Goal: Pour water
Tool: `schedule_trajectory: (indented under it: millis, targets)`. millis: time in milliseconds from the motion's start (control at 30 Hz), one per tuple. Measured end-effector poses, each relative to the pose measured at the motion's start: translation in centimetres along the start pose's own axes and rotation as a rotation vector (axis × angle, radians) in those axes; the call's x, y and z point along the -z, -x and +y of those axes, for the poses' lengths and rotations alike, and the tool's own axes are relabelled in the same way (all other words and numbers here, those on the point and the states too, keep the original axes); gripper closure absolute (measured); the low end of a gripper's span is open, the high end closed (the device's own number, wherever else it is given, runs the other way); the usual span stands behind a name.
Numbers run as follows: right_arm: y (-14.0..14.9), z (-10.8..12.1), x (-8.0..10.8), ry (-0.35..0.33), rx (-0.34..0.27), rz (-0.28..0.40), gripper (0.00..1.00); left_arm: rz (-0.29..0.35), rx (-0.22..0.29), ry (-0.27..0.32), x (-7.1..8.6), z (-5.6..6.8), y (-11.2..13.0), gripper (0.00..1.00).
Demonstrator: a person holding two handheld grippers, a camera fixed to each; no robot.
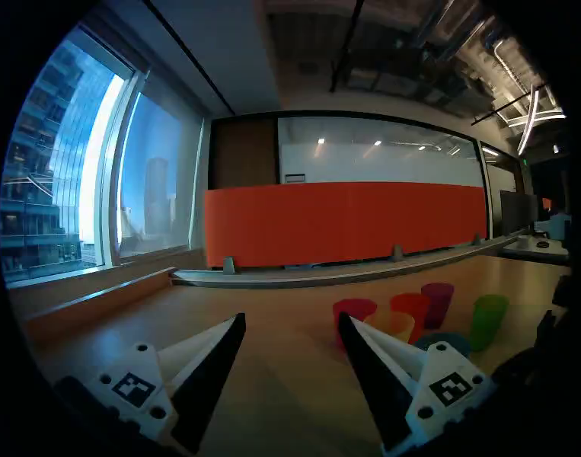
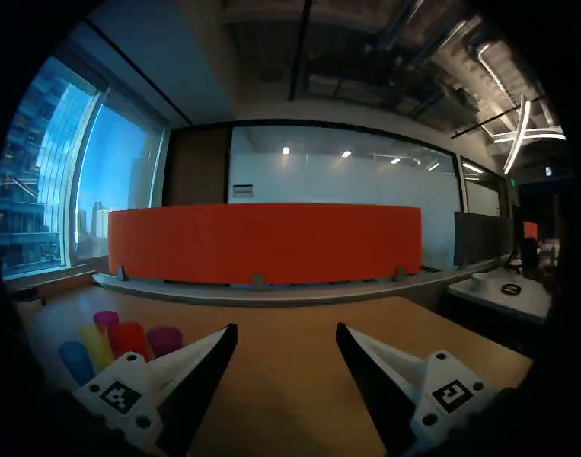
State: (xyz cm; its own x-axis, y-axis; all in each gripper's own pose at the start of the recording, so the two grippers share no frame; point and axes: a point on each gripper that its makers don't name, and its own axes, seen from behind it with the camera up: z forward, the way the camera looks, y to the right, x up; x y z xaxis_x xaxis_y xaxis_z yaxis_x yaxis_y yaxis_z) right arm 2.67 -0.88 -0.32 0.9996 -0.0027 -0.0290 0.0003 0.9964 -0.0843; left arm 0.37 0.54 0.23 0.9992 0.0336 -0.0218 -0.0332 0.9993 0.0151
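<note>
Ahead of the left gripper [image 1: 290,326], whose two fingers [image 1: 214,358] stand wide apart with nothing between them, a wooden table [image 1: 282,381] carries a tight cluster of plastic cups [image 1: 400,326] to the right of the fingertips.

Left gripper view: a red cup [image 1: 355,311] and a yellow cup [image 1: 394,327] sit just behind the right-hand finger. An orange cup [image 1: 410,303] and a magenta cup [image 1: 438,298] stand behind them. A green cup [image 1: 490,320] stands at the far right of the group, and a blue cup [image 1: 445,343] is partly hidden by the finger. All are upright; whether any holds water cannot be told.

Right gripper view: the right gripper [image 2: 286,333] likewise has its fingers spread open and empty, above bare tabletop. Cups appear at the lower left, beside and partly behind its left-hand finger, well apart from the gap between the fingers.

Background, both views: an orange partition [image 1: 343,221] along the table's far edge, a glazed wall [image 1: 374,152] behind it, and tall windows [image 1: 62,190] on the left. A neighbouring desk [image 2: 503,293] lies to the right.
</note>
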Motion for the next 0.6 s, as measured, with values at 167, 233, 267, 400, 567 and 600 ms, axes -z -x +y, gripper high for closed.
schedule_trajectory:
  millis: [167,233,267,400,567,600]
  targets:
    - [0.06,0.09,-0.02,0.007,-0.001,-0.004,0.0,-0.008,0.023,-0.002,-0.06,-0.32,0.48,0.1]
    - [0.01,0.08,-0.03,0.008,-0.003,-0.006,0.0,-0.01,0.028,-0.001,-0.08,-0.4,0.55,0.1]
    - [-0.02,0.07,-0.03,0.008,-0.004,-0.007,0.0,-0.01,0.03,-0.001,-0.08,-0.43,0.57,0.1]
    - [-0.1,-0.14,-0.05,0.004,-0.008,-0.006,0.0,-0.017,0.035,0.003,-0.17,-0.43,0.83,0.1]
    - [0.05,-0.27,-0.1,0.002,-0.006,-0.006,0.0,-0.019,0.034,0.006,-0.21,-0.45,0.8,0.1]
    - [0.09,-0.26,-0.09,0.003,-0.006,-0.007,0.0,-0.019,0.034,0.007,-0.21,-0.45,0.79,0.1]
